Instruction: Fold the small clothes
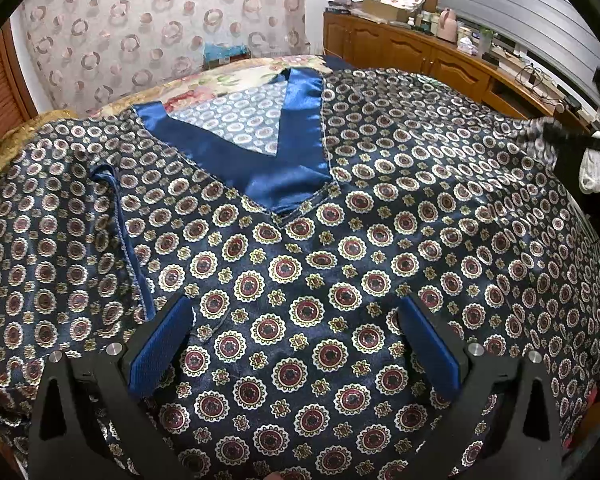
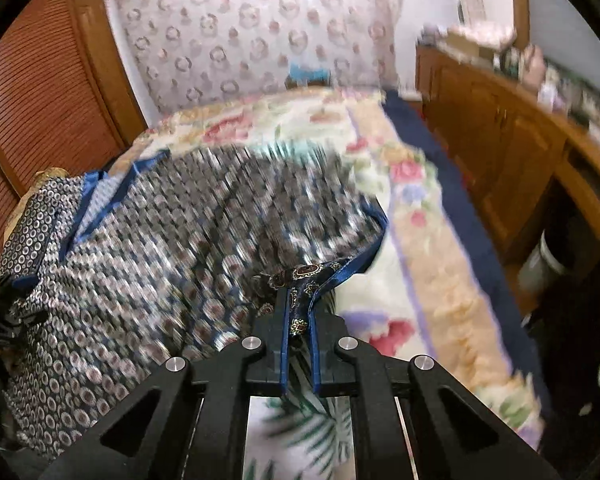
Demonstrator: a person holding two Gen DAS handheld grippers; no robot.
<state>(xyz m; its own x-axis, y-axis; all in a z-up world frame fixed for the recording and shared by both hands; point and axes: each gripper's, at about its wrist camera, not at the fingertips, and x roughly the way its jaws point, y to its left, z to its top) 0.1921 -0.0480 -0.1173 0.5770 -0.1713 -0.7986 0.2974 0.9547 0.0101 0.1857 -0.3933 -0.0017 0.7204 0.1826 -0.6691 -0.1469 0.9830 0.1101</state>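
Observation:
A dark navy satin top (image 1: pixel 340 248) with round red-and-cream medallions lies spread on the bed, its shiny blue V-neck trim (image 1: pixel 284 160) toward the far side. My left gripper (image 1: pixel 294 304) hovers just over the chest area, open, its blue pads (image 1: pixel 160 348) wide apart with only flat cloth below. In the right wrist view the top (image 2: pixel 160 240) is blurred. My right gripper (image 2: pixel 300 292) is shut on its blue-trimmed edge (image 2: pixel 306 272), lifting that corner off the bed. The same right gripper (image 1: pixel 596 144) shows at the far right of the left wrist view, pinching cloth.
A floral bedspread (image 2: pixel 420 280) lies under the top. A wooden cabinet (image 1: pixel 420 52) with several items on it runs along the right side. A patterned curtain (image 1: pixel 160 20) hangs behind the bed, and a louvred wooden door (image 2: pixel 40 80) stands at the left.

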